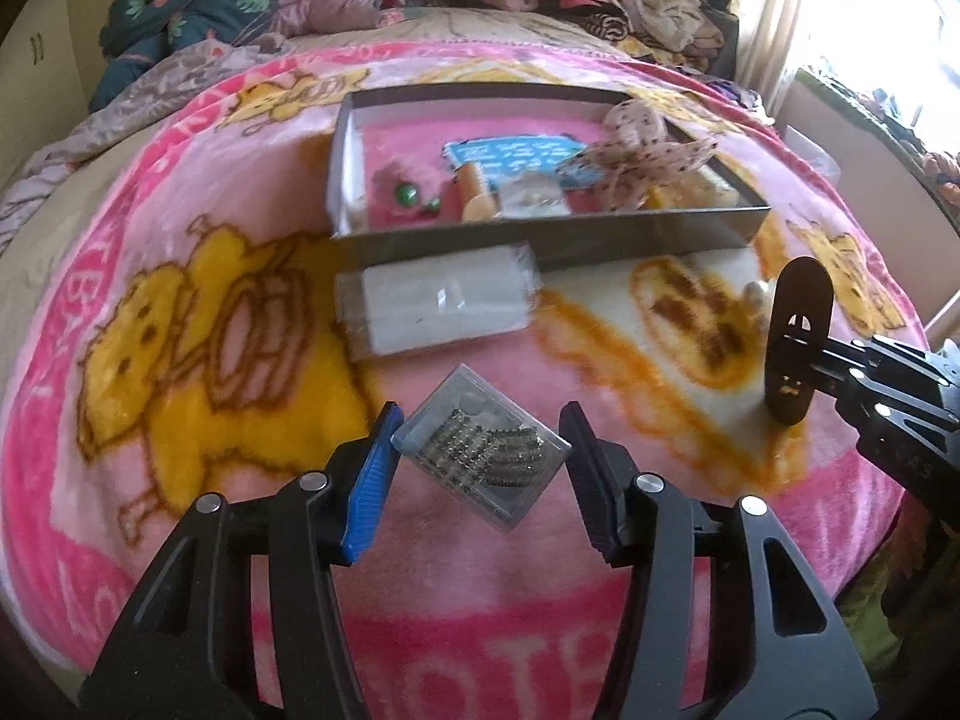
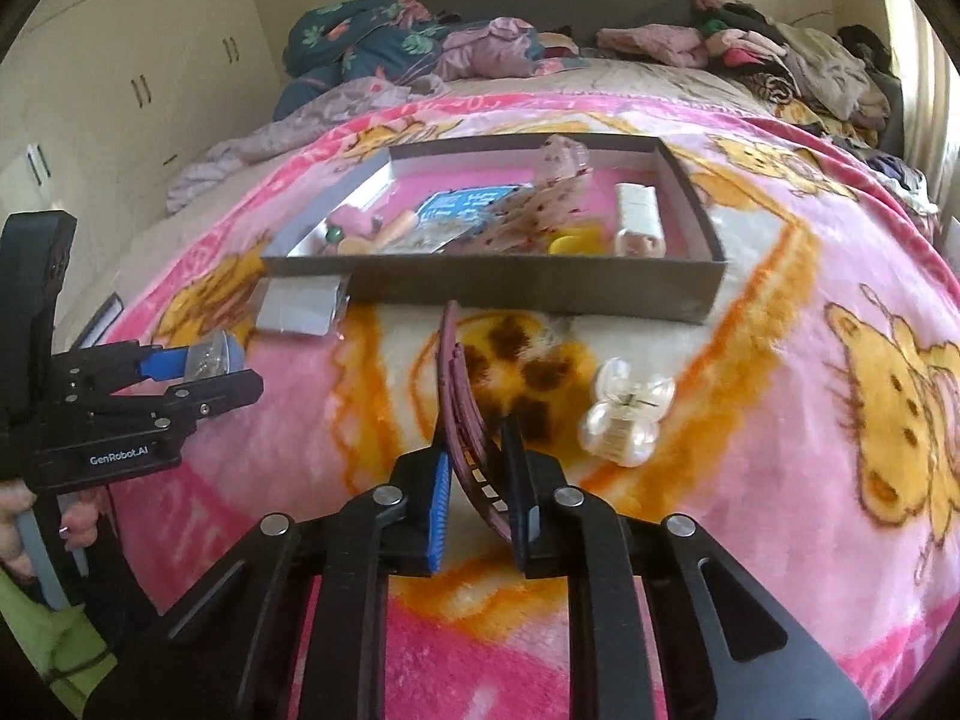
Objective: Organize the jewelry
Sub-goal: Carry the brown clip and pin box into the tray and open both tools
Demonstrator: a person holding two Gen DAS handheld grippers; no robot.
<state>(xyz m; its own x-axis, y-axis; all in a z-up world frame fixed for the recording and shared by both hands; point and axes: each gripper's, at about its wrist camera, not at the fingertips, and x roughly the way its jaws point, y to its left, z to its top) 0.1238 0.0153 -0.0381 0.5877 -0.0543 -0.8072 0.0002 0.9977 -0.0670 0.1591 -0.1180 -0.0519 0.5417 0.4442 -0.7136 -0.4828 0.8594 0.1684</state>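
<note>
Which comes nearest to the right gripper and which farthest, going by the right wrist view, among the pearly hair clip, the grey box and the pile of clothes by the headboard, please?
From the right gripper:
1. Pearly hair clip, on the blanket just right of the fingers.
2. Grey box, straight ahead, across mid-bed.
3. Pile of clothes, far back right by the headboard.

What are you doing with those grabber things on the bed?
A person is sorting jewelry on a pink blanket with two hand-held grippers. The left gripper holds a small clear box of sparkly jewelry by its corners. The right gripper pinches a dark oval hair clip. Ahead sits a grey tray already holding several items. A pearly clip lies on the blanket.
</note>
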